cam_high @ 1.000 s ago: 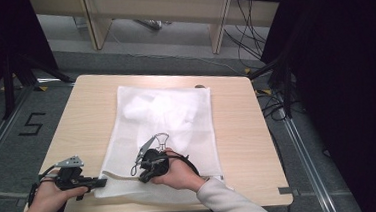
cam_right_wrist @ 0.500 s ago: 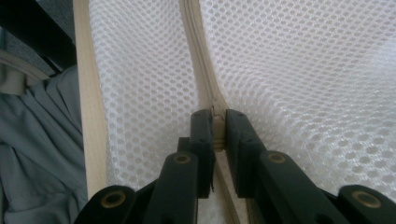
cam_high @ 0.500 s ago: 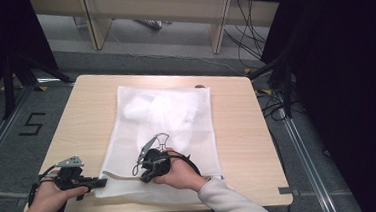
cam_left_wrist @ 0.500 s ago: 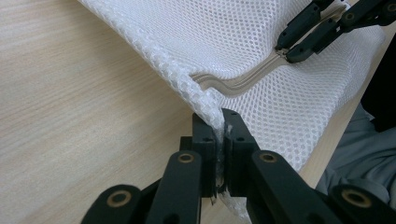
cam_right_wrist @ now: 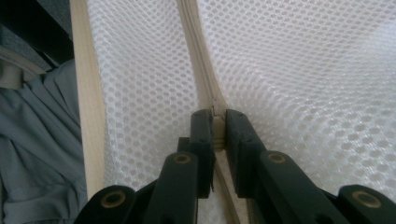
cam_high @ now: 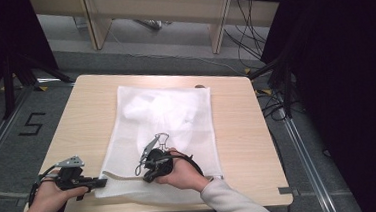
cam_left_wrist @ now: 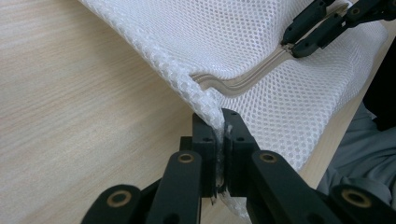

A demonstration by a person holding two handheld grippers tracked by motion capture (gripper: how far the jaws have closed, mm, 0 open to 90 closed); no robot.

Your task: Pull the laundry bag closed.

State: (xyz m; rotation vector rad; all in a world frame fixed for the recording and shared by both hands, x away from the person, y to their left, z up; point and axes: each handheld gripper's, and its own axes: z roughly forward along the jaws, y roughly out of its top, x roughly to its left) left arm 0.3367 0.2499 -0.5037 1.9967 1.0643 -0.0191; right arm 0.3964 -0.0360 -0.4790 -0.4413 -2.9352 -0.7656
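Observation:
A white mesh bag [cam_high: 167, 120] lies flat on the wooden table [cam_high: 238, 132], with a pale bundle inside its far half. A beige zipper [cam_left_wrist: 233, 84] runs along its near end. My left gripper [cam_left_wrist: 219, 130] is shut on the bag's near left corner, mesh pinched between the jaws; in the high view the left gripper [cam_high: 102, 181] is at the table's front left. My right gripper [cam_right_wrist: 218, 123] is shut on the zipper [cam_right_wrist: 198, 60], at what looks like its slider. In the left gripper view the right gripper [cam_left_wrist: 292, 44] clamps the same beige strip farther along.
The table's front edge [cam_right_wrist: 86, 93] runs close beside the bag, with the person's grey clothing [cam_right_wrist: 37, 140] just past it. Bare wood [cam_left_wrist: 70, 102] lies left of the bag. Cables [cam_high: 276, 105] and dark stands surround the table on the floor.
The right hand and its gripper have shifted only slightly over the bag's near end. The left gripper and the bag have stayed where they were.

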